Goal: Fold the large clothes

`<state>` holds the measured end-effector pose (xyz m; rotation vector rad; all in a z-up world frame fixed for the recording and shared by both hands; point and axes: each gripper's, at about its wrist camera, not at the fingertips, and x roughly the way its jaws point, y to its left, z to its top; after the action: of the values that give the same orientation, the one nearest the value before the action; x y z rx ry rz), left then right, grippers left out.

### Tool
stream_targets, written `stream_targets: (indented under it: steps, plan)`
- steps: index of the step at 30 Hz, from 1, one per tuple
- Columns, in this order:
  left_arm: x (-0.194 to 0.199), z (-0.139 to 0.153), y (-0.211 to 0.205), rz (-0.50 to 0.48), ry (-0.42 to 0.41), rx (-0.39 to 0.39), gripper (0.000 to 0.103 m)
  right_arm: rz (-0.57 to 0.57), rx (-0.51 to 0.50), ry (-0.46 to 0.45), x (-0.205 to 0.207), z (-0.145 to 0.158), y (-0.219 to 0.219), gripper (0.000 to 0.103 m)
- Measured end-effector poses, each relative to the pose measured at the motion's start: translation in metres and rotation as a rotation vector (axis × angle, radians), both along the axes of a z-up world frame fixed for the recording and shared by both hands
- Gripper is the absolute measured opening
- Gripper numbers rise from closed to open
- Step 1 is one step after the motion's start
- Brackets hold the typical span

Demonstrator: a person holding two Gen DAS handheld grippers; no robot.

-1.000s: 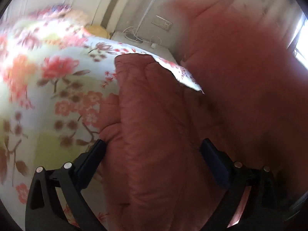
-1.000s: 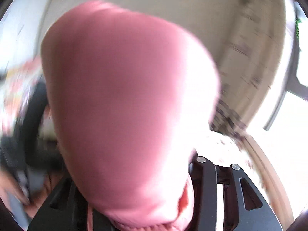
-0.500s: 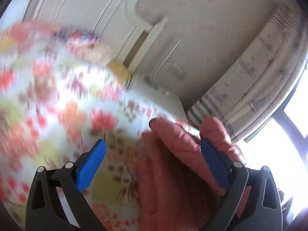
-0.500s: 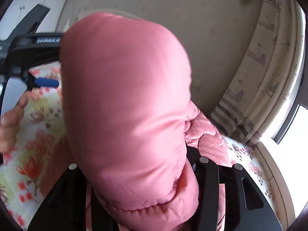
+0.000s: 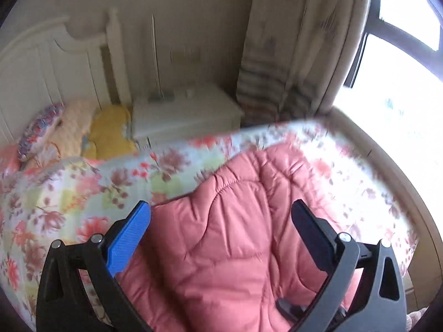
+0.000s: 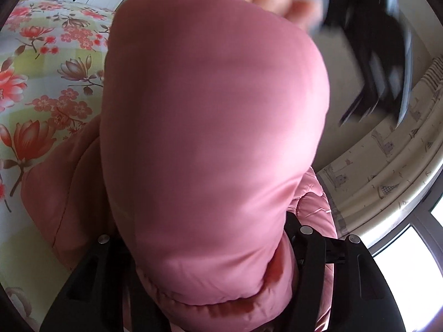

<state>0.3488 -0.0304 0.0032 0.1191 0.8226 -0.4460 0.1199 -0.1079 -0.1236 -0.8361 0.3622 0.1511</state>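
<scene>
Floral bedspread [image 5: 69,193] carries the pink padded jacket [image 5: 235,235], laid out w/ room to fold. Left gripper [image 5: 221,221] hovers above it, fingers wide, holding nothing. Right gripper [image 6: 205,249] jaws have just been opening w/ a puffy fold bulging between; can't tell if pads grip.

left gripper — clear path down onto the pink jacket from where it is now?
Probably yes. The left gripper is open and empty, with the pink jacket lying spread on the floral bedspread directly ahead of its fingers. Nothing shows between them in the left wrist view.
</scene>
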Motion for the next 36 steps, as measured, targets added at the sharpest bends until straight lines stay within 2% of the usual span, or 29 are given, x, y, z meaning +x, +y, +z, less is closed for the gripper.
stream_targets:
  steps: [3,6,7,9,11,12,14,15,16,19,20,22,25,26,29,30,31,32,33,36]
  plan:
    - [0.031,-0.03,-0.002,0.022,0.084,0.032,0.101,0.008,-0.002,-0.007,0.006,-0.002,-0.012,0.058]
    - [0.047,-0.07,0.003,0.061,0.121,0.098,0.101,0.019,0.0,-0.011,0.018,-0.007,-0.01,0.058]
    - [0.048,-0.084,0.006,0.058,0.134,0.098,0.101,0.025,0.002,-0.006,0.018,-0.006,-0.011,0.059]
    - [0.053,-0.109,0.018,0.044,0.147,0.029,0.101,0.045,-0.013,0.014,0.017,-0.003,-0.017,0.06]
    - [0.055,-0.116,0.028,0.054,0.156,-0.01,0.101,0.073,-0.029,0.03,0.012,0.002,-0.02,0.062]
    - [0.054,-0.116,0.031,0.056,0.148,-0.014,0.101,0.094,-0.02,0.04,-0.007,0.006,-0.015,0.063]
    - [0.051,-0.115,0.029,0.05,0.126,0.004,0.101,0.168,0.081,0.104,-0.016,0.018,-0.038,0.076]
    - [0.051,-0.116,0.028,0.049,0.117,0.01,0.101,0.197,0.135,0.139,-0.02,0.024,-0.047,0.078]
    - [0.05,-0.115,0.028,0.05,0.114,0.008,0.101,0.245,0.235,0.201,-0.022,0.035,-0.067,0.079]
    - [0.046,-0.112,0.028,0.052,0.097,-0.007,0.101,0.298,0.494,0.309,-0.022,0.064,-0.105,0.079]
    - [0.045,-0.113,0.028,0.054,0.09,-0.013,0.101,0.302,0.599,0.341,-0.022,0.074,-0.116,0.079]
    - [0.043,-0.113,0.029,0.063,0.073,-0.021,0.101,0.267,0.741,0.348,-0.014,0.089,-0.124,0.079]
    - [0.037,-0.112,0.027,0.085,0.033,-0.005,0.101,0.182,0.873,0.358,0.024,0.116,-0.127,0.078]
    - [0.034,-0.111,0.026,0.096,0.016,0.005,0.101,0.164,0.883,0.365,0.038,0.125,-0.117,0.077]
    - [0.028,-0.109,0.025,0.115,-0.014,0.021,0.101,0.186,0.854,0.407,0.038,0.131,-0.094,0.077]
    - [0.028,-0.109,0.025,0.119,-0.015,0.018,0.101,0.195,0.799,0.42,0.046,0.127,-0.078,0.077]
    - [0.028,-0.109,0.027,0.118,-0.009,0.01,0.101,0.194,0.732,0.436,0.035,0.12,-0.067,0.077]
    - [0.03,-0.109,0.028,0.115,0.001,-0.001,0.101,0.188,0.63,0.476,0.034,0.105,-0.046,0.077]
    - [0.03,-0.109,0.029,0.112,0.006,-0.006,0.101,0.179,0.584,0.472,0.03,0.094,-0.038,0.077]
    - [0.033,-0.109,0.034,0.097,0.039,-0.032,0.101,0.174,0.392,0.355,0.017,0.065,-0.018,0.077]
